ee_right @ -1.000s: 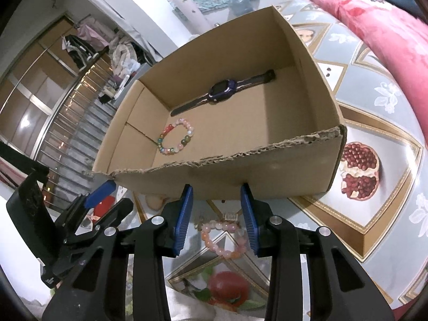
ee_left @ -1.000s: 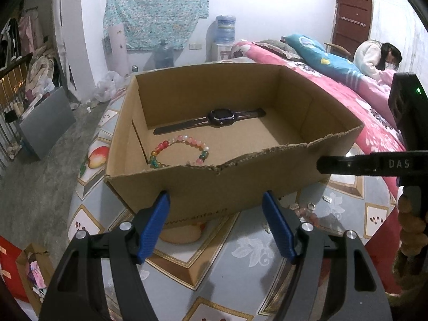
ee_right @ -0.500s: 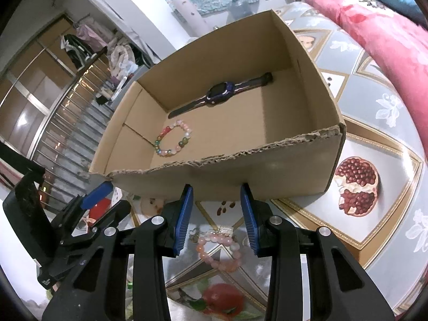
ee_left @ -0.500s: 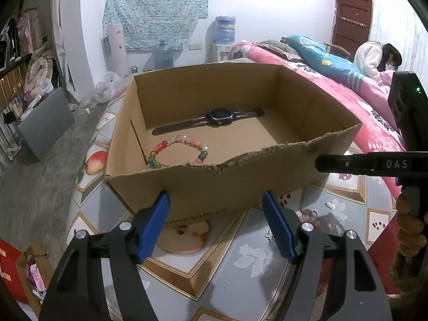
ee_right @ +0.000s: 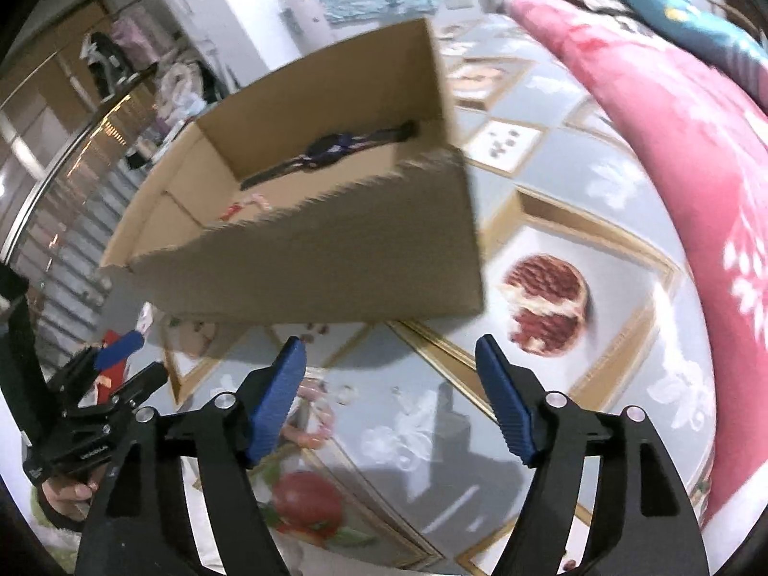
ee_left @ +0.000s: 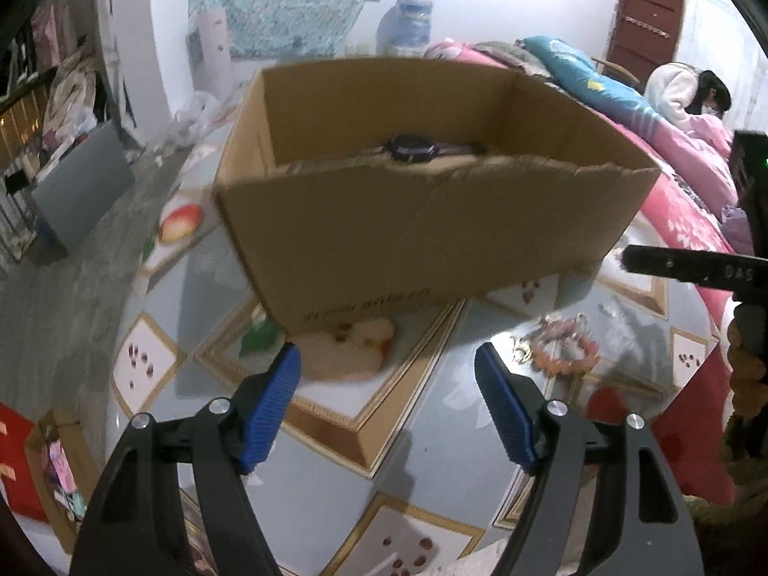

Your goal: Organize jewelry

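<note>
You hold both grippers low over a table covered in a glossy cloth (ee_left: pixel 432 432) printed with fruit and gold-framed squares. Your left gripper (ee_left: pixel 388 401) has its blue pads wide apart with nothing between them, and its jaws are opening a little. Your right gripper (ee_right: pixel 390 396) is also opening, its pads well apart and touching nothing.

The pink bead bracelet (ee_left: pixel 566 348) lies loose on the cloth, to the right of your left gripper in the left wrist view. In the right wrist view the same bracelet (ee_right: pixel 312 415) sits just beside the left pad, partly hidden behind it and blurred.

A brown cardboard box (ee_left: pixel 432 235) stands right ahead of both grippers, its torn near wall blocking most of the inside. Over that edge you can see a dark wristwatch (ee_right: pixel 336 146) lying on the box floor, and a hint of red and pink beads (ee_right: pixel 247 204) nearer the front.

To the right of the table lies a pink flowered quilt (ee_right: pixel 672 153). A person in white (ee_left: pixel 681 96) sits far back.
</note>
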`<state>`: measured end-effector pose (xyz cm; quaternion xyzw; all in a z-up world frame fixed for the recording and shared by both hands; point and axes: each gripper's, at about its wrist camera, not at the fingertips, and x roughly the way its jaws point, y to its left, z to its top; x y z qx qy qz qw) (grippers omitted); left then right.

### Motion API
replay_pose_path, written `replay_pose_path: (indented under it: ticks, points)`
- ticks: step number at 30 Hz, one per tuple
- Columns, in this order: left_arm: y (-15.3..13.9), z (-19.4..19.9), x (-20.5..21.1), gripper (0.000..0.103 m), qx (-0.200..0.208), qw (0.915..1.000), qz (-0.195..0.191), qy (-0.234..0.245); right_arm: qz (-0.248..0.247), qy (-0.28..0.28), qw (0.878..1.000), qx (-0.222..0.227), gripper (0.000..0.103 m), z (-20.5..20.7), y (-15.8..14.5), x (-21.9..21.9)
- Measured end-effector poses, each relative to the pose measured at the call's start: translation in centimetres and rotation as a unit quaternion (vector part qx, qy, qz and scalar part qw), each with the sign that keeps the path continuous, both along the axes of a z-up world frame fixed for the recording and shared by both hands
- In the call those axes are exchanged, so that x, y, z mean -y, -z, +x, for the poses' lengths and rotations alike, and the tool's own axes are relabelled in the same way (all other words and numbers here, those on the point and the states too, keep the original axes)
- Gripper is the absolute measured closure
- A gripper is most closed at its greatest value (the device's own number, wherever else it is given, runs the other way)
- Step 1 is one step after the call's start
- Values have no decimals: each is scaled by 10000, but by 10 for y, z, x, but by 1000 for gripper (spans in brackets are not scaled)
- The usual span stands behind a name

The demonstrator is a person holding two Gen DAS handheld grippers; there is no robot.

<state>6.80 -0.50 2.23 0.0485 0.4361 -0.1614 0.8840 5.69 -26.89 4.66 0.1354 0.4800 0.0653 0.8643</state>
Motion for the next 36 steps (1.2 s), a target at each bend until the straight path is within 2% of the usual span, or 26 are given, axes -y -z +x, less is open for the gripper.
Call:
replay_pose_path:
  ticks: [10, 14, 21, 28, 33, 36]
  points:
    - [26, 12, -10, 26, -422, 9986, -175, -271, 570, 433, 9966, -417, 27, 5, 26, 22]
    - [33, 17, -13, 25, -596, 9973, -243, -357, 720, 451, 9959, -324, 21, 3, 27, 25]
    - [36, 19, -12, 13, -524, 9978, -164, -376, 1207, 551, 9906, -324, 11, 2, 30, 37]
    - [41, 16, -6, 6, -378, 9989, 76, -250, 838, 275, 9951, -451, 8, 7, 25, 25]
    - [43, 12, -2, 6, -288, 9992, 158, -220, 913, 320, 9942, -477, 8, 7, 24, 27]
    - [45, 11, 3, 6, -270, 9988, 396, -137, 1019, 347, 9930, -479, 8, 7, 24, 30]
